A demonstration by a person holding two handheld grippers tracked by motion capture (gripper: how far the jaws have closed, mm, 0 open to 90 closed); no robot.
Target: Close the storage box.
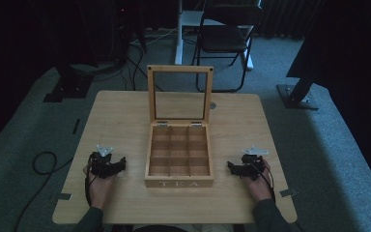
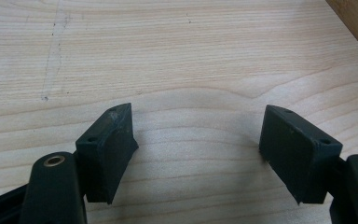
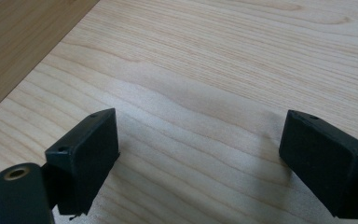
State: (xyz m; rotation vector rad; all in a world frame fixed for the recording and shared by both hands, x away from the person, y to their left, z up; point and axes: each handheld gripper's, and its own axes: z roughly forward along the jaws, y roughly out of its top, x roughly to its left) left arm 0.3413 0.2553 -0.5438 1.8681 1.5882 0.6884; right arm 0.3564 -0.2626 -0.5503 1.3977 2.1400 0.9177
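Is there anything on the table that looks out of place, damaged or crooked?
Nothing stands out. The tea box sits square on the table, its lid raised upright, and its compartments look empty. Left gripper and right gripper rest open beside it.

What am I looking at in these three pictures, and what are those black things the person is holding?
A person sits at a wooden table and holds a hand-operated gripper in each hand, a black tool with two jaws that pinch things. The wide picture comes from a camera above the table. In it the left gripper rests at the left and the right gripper at the right. Between them stands a wooden tea box marked TEA, its glass-paned lid standing upright and open, its compartments looking empty. The two close-up pictures come from small cameras riding on each gripper, looking along its jaws. In both, the jaws stand wide apart over bare wood, so nothing is held.
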